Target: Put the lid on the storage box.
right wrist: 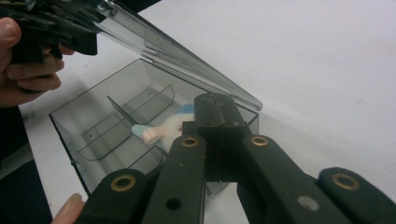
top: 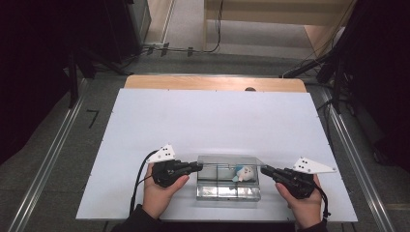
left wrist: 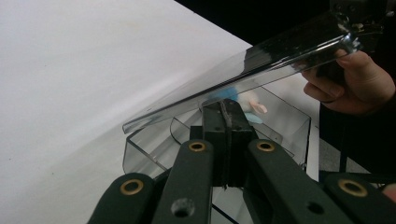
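A clear plastic box [top: 227, 192] with curved dividers stands near the front edge of the white board [top: 208, 116]. Its clear lid [top: 227, 159] is raised. A small white, blue and pink plush toy [top: 245, 173] lies in the box's right part. My left gripper [top: 199, 166] is shut, its tip at the lid's left end. My right gripper [top: 263, 169] is shut, its tip at the lid's right end. In the left gripper view the closed jaws sit under the tilted lid [left wrist: 261, 60]. The right gripper view has the toy [right wrist: 163, 128] just left of the closed jaws, below the lid [right wrist: 177, 51].
The board lies on a wooden table [top: 212, 83] whose edge runs along the back. Dark stands and cables [top: 183, 48] are on the floor beyond. Metal rails [top: 43, 164] run along both sides of the table.
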### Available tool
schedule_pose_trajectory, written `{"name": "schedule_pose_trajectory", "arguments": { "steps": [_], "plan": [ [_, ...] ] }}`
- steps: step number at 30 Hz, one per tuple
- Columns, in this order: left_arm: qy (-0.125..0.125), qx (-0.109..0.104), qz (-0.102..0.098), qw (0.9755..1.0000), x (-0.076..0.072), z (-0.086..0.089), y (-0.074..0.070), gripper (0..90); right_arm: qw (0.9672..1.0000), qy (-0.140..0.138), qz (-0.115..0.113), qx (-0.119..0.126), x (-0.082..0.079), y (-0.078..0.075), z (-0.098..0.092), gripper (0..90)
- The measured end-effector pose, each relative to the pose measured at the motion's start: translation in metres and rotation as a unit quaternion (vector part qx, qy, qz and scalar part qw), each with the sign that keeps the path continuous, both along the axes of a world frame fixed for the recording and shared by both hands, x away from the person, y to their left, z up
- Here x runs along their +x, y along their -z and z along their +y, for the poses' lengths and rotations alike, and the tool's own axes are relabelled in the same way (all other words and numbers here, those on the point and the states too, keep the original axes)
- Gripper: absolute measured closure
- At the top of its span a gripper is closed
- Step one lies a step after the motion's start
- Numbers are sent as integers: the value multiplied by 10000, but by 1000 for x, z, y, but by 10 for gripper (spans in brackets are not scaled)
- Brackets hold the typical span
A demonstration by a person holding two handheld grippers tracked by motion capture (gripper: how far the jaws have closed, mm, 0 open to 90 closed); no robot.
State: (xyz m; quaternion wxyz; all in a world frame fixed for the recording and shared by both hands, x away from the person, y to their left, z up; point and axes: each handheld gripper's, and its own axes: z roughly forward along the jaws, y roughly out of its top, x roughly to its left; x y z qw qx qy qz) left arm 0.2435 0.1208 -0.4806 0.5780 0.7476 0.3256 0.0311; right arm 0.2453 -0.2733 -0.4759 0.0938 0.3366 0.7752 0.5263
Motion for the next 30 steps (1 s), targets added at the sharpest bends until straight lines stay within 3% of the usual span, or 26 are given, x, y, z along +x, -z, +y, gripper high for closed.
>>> {"name": "schedule_pose_trajectory", "arguments": {
  "steps": [30],
  "plan": [
    [56,-54,9,10000,-19,2,3,900,9998,-169,-50,92,-18,0,1,879]
  ]
}}
